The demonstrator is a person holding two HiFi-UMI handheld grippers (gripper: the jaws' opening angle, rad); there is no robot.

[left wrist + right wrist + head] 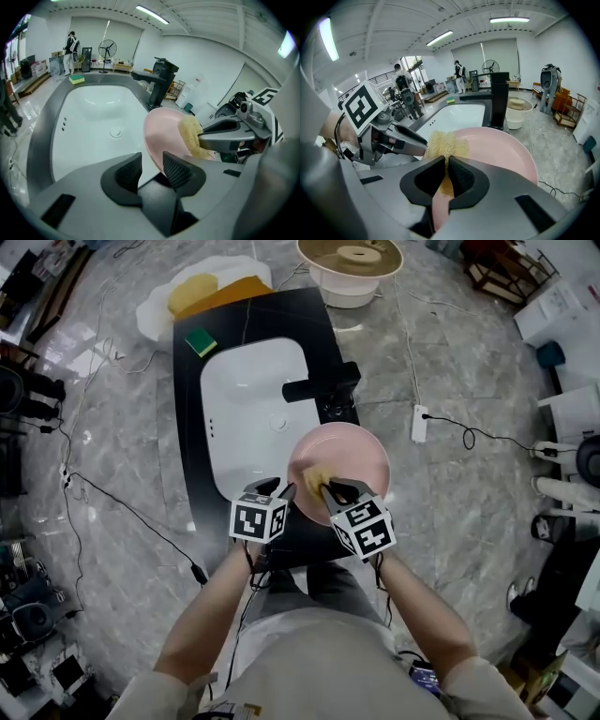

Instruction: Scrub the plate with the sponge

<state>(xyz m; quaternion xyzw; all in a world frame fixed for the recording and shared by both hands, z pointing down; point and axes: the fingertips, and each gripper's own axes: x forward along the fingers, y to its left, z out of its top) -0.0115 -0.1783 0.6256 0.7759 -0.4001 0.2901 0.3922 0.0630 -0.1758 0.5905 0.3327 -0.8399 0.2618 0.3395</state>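
I hold a pink plate (pixel 354 448) (pixel 159 133) (pixel 501 150) tilted over the right edge of the black counter (pixel 187 446). My left gripper (pixel 279 490) (pixel 152 169) is at the plate's near-left rim. The rim runs down between its narrowly parted jaws, against the right-hand pad. My right gripper (pixel 330 489) (pixel 446 177) is shut on a yellow scrub sponge (pixel 317 472) (pixel 191 135) (pixel 443 143). The sponge lies against the plate's inner face near that rim. In the left gripper view the right gripper's fingers (pixel 222 136) reach in from the right onto the sponge.
A white sink basin (pixel 248 399) with a black faucet (pixel 319 387) is set in the counter left of the plate. A green and yellow sponge (pixel 200 341) lies at its far corner. A white tub (pixel 349 273) stands beyond. Cables and a power strip (pixel 419 423) lie on the floor.
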